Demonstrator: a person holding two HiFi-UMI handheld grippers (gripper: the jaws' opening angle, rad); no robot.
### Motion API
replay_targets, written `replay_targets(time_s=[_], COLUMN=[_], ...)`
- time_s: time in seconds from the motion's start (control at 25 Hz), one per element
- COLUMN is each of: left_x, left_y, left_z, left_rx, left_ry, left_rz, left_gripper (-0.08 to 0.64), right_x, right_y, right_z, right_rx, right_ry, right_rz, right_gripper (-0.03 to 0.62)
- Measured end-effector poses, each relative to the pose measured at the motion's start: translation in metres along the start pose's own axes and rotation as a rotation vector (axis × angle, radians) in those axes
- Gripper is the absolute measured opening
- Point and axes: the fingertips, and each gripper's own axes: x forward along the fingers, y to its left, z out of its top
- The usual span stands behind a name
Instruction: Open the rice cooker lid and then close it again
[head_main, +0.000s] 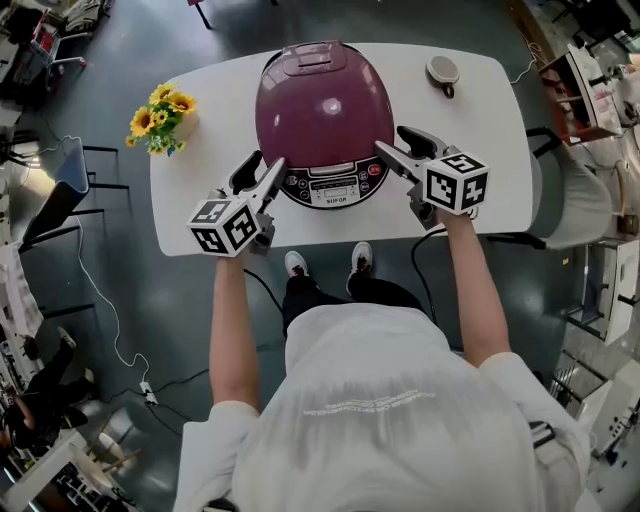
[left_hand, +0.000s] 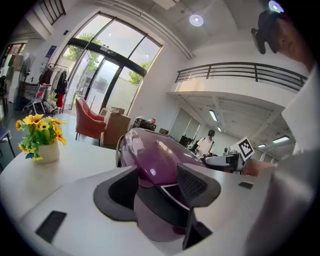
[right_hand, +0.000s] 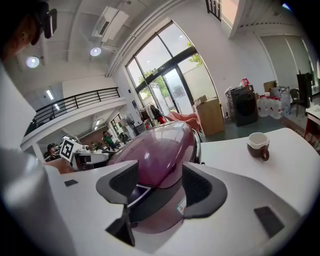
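Note:
A purple rice cooker (head_main: 322, 110) stands on the white table (head_main: 215, 85) with its domed lid down and its control panel (head_main: 335, 186) facing me. My left gripper (head_main: 262, 168) sits at the cooker's front left, jaws apart, with nothing between its pads. My right gripper (head_main: 397, 142) sits at the front right, also open and holding nothing. In the left gripper view the cooker (left_hand: 150, 150) fills the gap ahead of the left gripper (left_hand: 157, 182). The right gripper view shows the cooker (right_hand: 160, 145) just beyond the right gripper (right_hand: 160, 182).
A small pot of yellow flowers (head_main: 160, 118) stands at the table's left end, also seen as flowers (left_hand: 40, 135). A brown-and-white cup (head_main: 442, 70) sits at the back right, also seen as a cup (right_hand: 259, 145). The table's near edge runs just below both grippers.

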Motion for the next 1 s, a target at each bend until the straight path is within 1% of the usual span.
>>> replay_targets(time_s=[0.08,0.16,0.2,0.24,0.28,0.32,0.36,0.44,0.52,0.56,0.64,0.68,0.8,0.88,0.96,1.0], left_x=[-0.001,-0.001,-0.001,0.000,0.000,0.000,0.000,0.000,0.000,-0.001,-0.003,-0.004,-0.007,-0.009,-0.012,-0.014], left_y=[0.000,-0.001,-0.001,-0.002,-0.002,-0.002,-0.002,-0.002,0.001,0.002,0.006,0.008,0.012,0.011,0.007,0.004], left_z=[0.000,-0.001,0.000,0.001,0.002,0.003,0.004,0.003,0.003,0.004,0.009,0.013,0.028,0.038,0.049,0.055], left_rx=[0.006,0.020,0.034,0.055,0.079,0.103,0.125,0.163,0.200,0.218,0.239,0.242,0.256,0.289,0.327,0.346], left_ry=[0.003,0.000,-0.001,0.001,0.005,0.013,0.022,0.037,0.048,0.051,0.045,0.038,0.024,0.018,0.012,0.008], left_rz=[0.003,0.008,0.011,0.015,0.017,0.016,0.011,-0.002,-0.004,0.001,0.016,0.019,0.009,-0.002,-0.021,-0.033], left_gripper=[0.253,0.253,0.253,0.253,0.253,0.253,0.253,0.253,0.252,0.242,0.182,0.175,0.169,0.163,0.143,0.132], right_x=[0.000,-0.002,-0.003,-0.004,-0.006,-0.010,-0.014,-0.021,-0.028,-0.032,-0.042,-0.046,-0.056,-0.059,-0.060,-0.061], right_y=[-0.001,-0.002,-0.002,-0.002,-0.002,-0.003,-0.005,-0.006,-0.002,0.002,0.009,0.013,0.028,0.039,0.049,0.053], right_z=[-0.002,-0.004,-0.005,-0.005,-0.004,-0.002,-0.001,0.000,0.004,0.008,0.019,0.024,0.036,0.042,0.050,0.055], right_rx=[0.018,0.067,0.098,0.124,0.138,0.134,0.114,0.061,0.040,0.046,0.058,0.050,-0.031,-0.104,-0.162,-0.174], right_ry=[0.004,0.014,0.018,0.017,0.011,0.002,-0.007,-0.014,-0.022,-0.035,-0.070,-0.083,-0.090,-0.085,-0.090,-0.101], right_rz=[-0.012,0.006,0.025,0.041,0.042,0.026,-0.004,-0.061,-0.080,-0.081,-0.089,-0.099,-0.137,-0.158,-0.179,-0.186], right_gripper=[0.290,0.296,0.283,0.252,0.212,0.180,0.148,0.141,0.141,0.137,0.123,0.118,0.106,0.072,0.060,0.058])
